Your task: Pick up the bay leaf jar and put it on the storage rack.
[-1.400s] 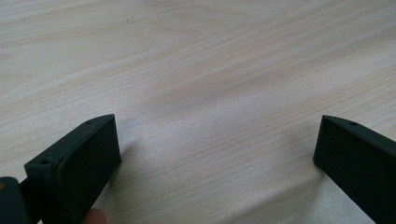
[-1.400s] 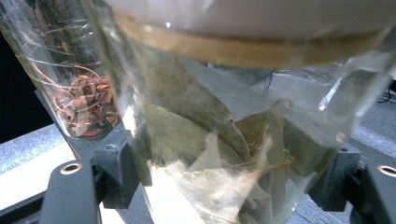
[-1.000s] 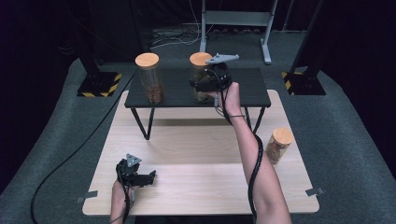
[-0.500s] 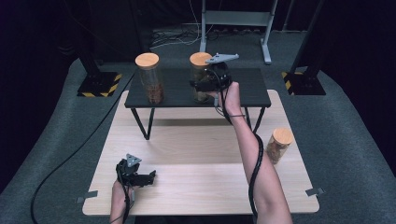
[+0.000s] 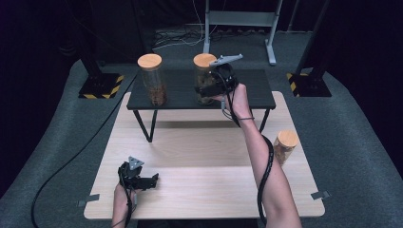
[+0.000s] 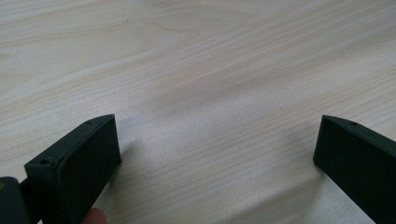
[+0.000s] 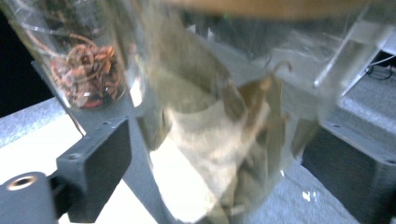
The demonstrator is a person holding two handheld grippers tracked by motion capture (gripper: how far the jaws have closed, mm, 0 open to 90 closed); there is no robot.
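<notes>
Black shelf (image 5: 247,92): jar (image 5: 204,78) upright, lid up, between right claw (image 5: 209,89) jaws just opened.

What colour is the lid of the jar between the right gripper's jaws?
Light wooden tan; the lid of the jar shows best in the high view.

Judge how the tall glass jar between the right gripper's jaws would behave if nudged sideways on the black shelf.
The jar is tall and narrow with a wooden lid, so it would probably tip rather than slide. Its clear walls look smooth and breakable. Its loose, dry-looking contents suggest it is fairly light.
</notes>
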